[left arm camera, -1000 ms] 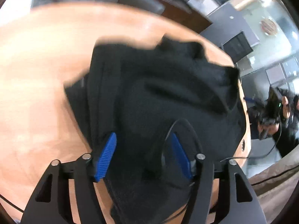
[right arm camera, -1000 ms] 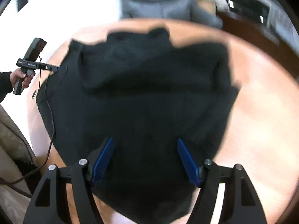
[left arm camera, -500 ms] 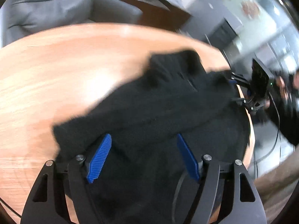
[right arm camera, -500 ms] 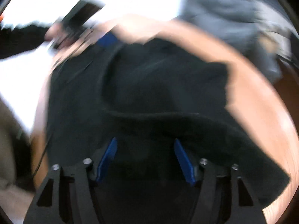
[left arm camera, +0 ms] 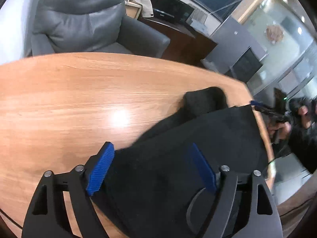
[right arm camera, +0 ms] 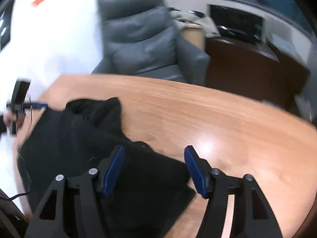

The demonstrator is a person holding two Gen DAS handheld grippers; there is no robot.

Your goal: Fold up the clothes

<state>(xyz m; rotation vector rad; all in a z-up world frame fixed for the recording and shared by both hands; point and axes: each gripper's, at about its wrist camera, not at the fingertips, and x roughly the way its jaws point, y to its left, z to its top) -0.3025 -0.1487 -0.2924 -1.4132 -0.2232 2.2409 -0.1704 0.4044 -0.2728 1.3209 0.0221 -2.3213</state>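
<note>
Right now my left claw (left arm camera: 151,169) hangs with its 2 fingers spread over the black garment (left arm camera: 198,148), gripping nothing — cloth lies between and below them on the wooden table (left arm camera: 79,99). My right claw (right arm camera: 154,167) gapes too, straddling the garment's edge — probably lining up a fold.

Left gripper (left arm camera: 151,168) sitting wide open at frame bottom, garment (left arm camera: 190,158) lying between its fingers, spreading lower right across table (left arm camera: 79,99). Armchair (left arm camera: 83,19) sitting upper left. Right gripper (left arm camera: 265,110) showing blurred at right edge.
</note>
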